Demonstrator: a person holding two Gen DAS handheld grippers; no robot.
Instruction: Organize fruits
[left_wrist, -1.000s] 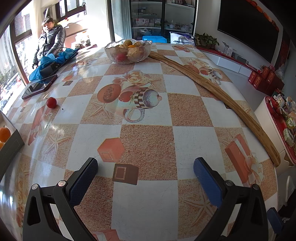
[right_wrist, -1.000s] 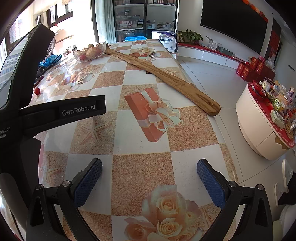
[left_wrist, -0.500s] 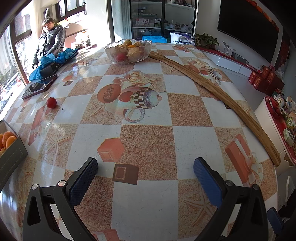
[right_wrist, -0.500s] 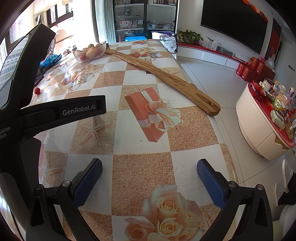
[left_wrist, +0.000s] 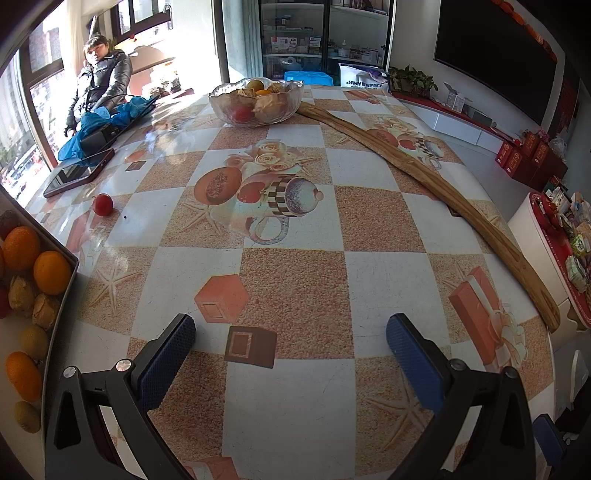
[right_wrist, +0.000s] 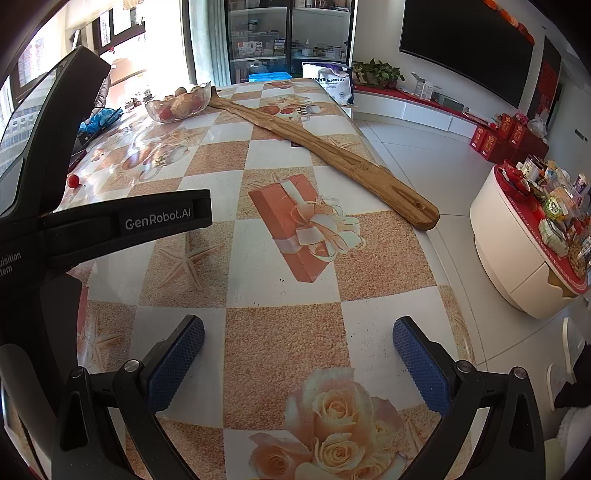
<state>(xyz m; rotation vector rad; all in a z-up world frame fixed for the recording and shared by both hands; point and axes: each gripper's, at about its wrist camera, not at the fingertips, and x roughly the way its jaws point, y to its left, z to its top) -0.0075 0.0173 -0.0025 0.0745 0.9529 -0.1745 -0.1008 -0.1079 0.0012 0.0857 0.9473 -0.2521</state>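
The fingers (left_wrist: 170, 354) of the left gripper (left_wrist: 291, 350) stood spread wide with nothing between them, hovering low over the near edge of the table (left_wrist: 295, 424), and the right gripper (right_wrist: 299, 354) hung the same way just beside it, its blue-padded fingers (right_wrist: 421, 365) parted and empty above a printed rose. The fruit lay in three places. A glass bowl (left_wrist: 256, 101) heaped with fruit sat at the far edge of the table, touching or nearly touching the tip of a long wooden board (left_wrist: 424, 177) that ran down the right side to the near right corner. A single small red fruit (left_wrist: 102, 204) lay alone on the cloth near the left edge, just beside a dark phone (left_wrist: 79, 172). At the near left corner a dark-sided box (left_wrist: 62, 306) held oranges (left_wrist: 51, 272) along with some brownish and yellowish pieces I could not name. A person in a dark puffy jacket (left_wrist: 99, 85) sat by the window beyond the far left corner, behind a blue cloth (left_wrist: 107, 120).
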